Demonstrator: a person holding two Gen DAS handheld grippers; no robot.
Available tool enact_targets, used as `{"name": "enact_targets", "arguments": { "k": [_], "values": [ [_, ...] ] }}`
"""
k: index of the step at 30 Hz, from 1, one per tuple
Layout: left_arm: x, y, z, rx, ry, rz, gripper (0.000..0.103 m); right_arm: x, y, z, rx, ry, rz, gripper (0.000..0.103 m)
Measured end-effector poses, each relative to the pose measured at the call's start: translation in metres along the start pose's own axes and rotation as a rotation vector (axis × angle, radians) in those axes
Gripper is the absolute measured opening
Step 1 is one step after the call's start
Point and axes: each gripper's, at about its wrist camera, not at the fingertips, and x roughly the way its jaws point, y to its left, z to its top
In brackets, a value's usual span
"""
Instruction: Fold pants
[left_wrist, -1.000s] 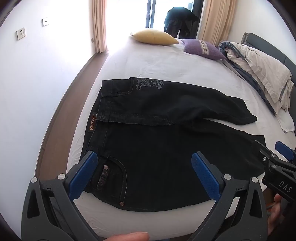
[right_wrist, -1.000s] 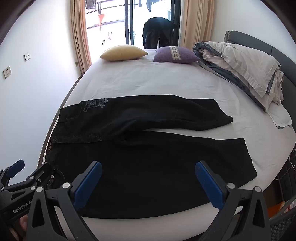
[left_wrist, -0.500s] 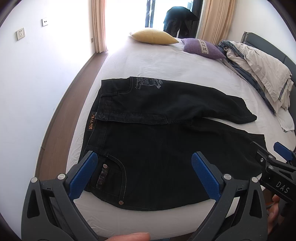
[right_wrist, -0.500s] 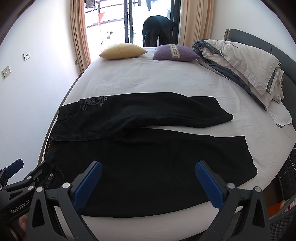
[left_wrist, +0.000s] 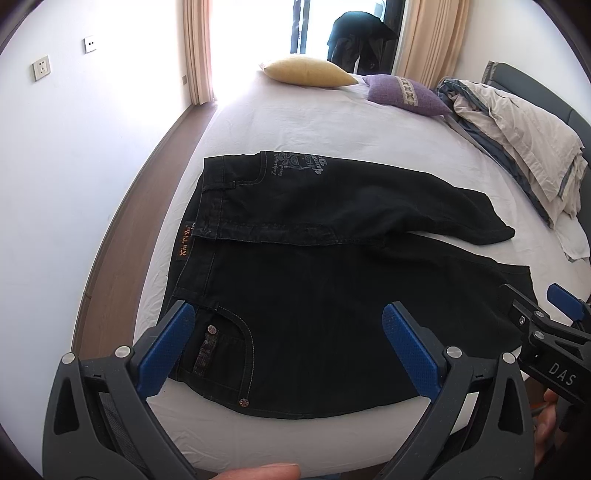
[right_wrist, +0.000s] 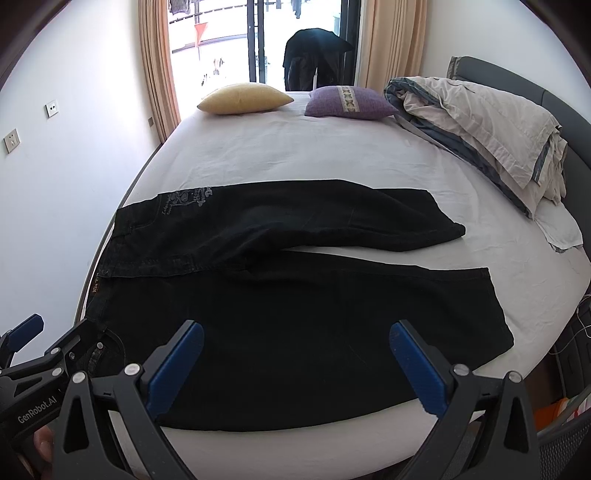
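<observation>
Left wrist view: far beyond the left gripper (left_wrist: 282, 349), a yellow pillow (left_wrist: 306, 70) and a purple pillow (left_wrist: 404, 94) lie at the far end of the bed (left_wrist: 332, 125), with a crumpled duvet (left_wrist: 517, 125) heaped ahead to the right of the jaws. Two wall sockets (left_wrist: 40, 68) sit on the white wall ahead to the left, and a dark garment (left_wrist: 360, 40) hangs by the window straight beyond. Nothing lies between the jaws and the cloth.

An orange waistband label (left_wrist: 183, 242) carries lettering too small to read, and a pale print (left_wrist: 299, 164) marks the far hip. On the right gripper (right_wrist: 295, 363), seen at the right edge of this view, the letters "DAS" show; in the right wrist view the other tool's body reads "GenRobot.AI".

Black pants (left_wrist: 332, 280) lie flat just ahead of both pairs of jaws, waistband left, legs running right. The far leg slants toward the near one, its hem ending short of the near hem. A riveted front pocket sits just ahead of the left jaw.

Both pairs of jaws stand wide apart, holding nothing, above the near edge of the pants.
</observation>
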Motion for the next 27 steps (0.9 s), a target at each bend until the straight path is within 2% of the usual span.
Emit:
{"name": "enact_targets", "arguments": {
  "k": [23,24,27],
  "values": [
    [0.003,0.013,-0.015,0.003,0.004,0.001,0.103,0.003,0.001,-0.001,-0.002,0.007,0.002,0.103],
    [0.002,0.000,-0.003,0.001,0.003,0.002,0.103,0.003,0.000,-0.003,-0.001,0.007,0.003,0.103],
    [0.003,0.002,-0.005,0.002,0.004,0.003,0.103,0.003,0.000,-0.002,-0.002,0.007,0.003,0.103]
  ]
}}
